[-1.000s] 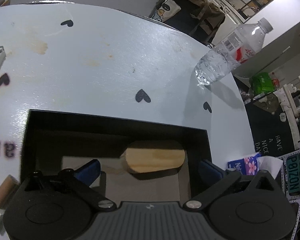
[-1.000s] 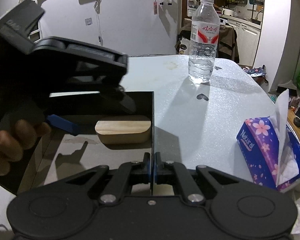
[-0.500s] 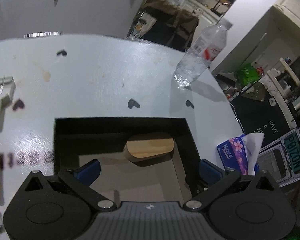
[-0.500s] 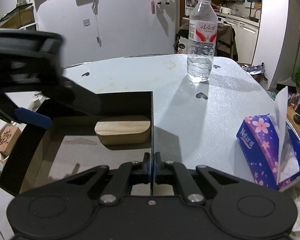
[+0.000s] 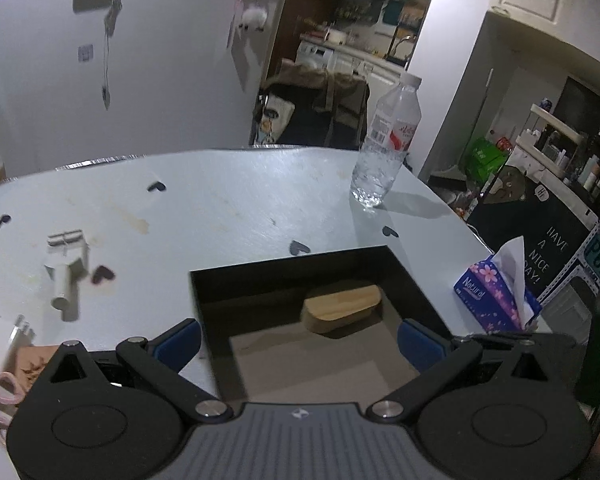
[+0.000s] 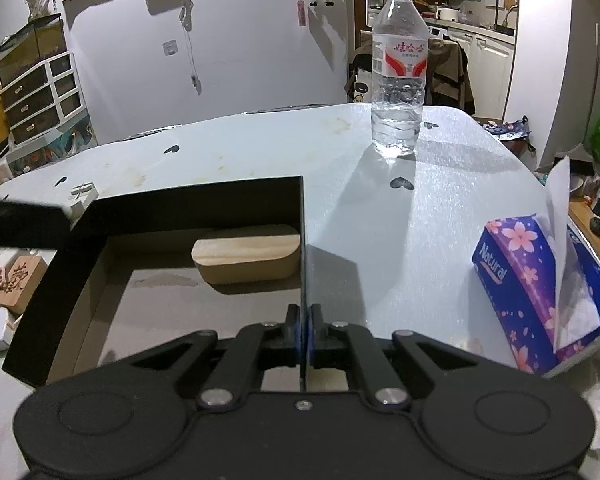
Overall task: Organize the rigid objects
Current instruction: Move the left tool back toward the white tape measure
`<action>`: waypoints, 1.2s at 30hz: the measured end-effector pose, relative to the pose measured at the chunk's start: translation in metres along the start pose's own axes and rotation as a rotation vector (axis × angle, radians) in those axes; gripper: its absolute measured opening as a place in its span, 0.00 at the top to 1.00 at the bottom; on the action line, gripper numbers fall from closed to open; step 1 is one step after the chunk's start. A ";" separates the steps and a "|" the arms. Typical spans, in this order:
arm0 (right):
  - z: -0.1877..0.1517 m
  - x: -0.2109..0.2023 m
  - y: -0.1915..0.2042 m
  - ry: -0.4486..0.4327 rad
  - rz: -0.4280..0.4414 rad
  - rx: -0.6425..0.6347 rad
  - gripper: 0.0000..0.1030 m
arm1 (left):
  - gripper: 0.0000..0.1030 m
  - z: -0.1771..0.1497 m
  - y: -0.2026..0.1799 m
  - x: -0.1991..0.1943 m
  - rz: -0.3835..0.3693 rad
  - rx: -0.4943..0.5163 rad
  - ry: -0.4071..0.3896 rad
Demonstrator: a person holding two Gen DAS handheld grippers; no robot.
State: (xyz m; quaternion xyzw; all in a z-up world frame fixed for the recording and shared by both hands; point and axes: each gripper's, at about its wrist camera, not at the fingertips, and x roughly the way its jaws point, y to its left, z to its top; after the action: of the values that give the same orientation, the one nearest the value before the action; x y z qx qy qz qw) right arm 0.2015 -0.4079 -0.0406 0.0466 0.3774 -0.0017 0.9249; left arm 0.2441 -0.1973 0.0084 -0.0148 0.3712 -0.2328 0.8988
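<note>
One wooden block (image 5: 342, 307) in black box (image 5: 296, 276), long axis across frame, lower centre, ahead of left gripper (image 5: 300, 340), spread wide, empty; right gripper (image 6: 305, 330) clamped on box wall.

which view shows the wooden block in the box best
The right wrist view: the wooden block sits near and sharp against the box wall. The left wrist view shows it smaller and blurred.

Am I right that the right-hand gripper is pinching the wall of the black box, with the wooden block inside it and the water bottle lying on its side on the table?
Nearly. The water bottle stands upright on the table, as the right wrist view shows. The rest holds: the right gripper is shut on the wall of the black box, and the wooden block lies inside it.
</note>
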 end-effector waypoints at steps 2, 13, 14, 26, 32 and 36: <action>-0.002 -0.002 0.000 0.001 0.000 -0.003 0.96 | 0.00 -0.009 0.008 -0.005 0.003 0.017 -0.032; -0.010 -0.013 0.000 0.016 0.002 0.002 0.96 | 0.00 -0.062 0.058 -0.033 0.128 0.046 -0.147; -0.011 -0.014 0.000 0.018 0.002 0.009 0.96 | 0.00 -0.068 0.062 -0.036 0.140 0.051 -0.158; -0.018 -0.024 -0.003 0.042 0.019 0.055 0.94 | 0.00 -0.118 0.108 -0.046 0.292 0.006 -0.136; -0.021 -0.026 -0.003 0.031 0.015 0.074 0.93 | 0.03 -0.129 0.128 -0.045 0.314 -0.034 -0.132; -0.022 -0.027 -0.004 0.025 0.017 0.092 0.93 | 0.11 -0.132 0.134 -0.042 0.294 -0.057 -0.123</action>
State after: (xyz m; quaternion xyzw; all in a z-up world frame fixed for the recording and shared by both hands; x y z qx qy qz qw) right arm 0.1667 -0.4105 -0.0381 0.0921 0.3880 -0.0107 0.9170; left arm 0.1842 -0.0407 -0.0863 -0.0001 0.3202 -0.0869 0.9434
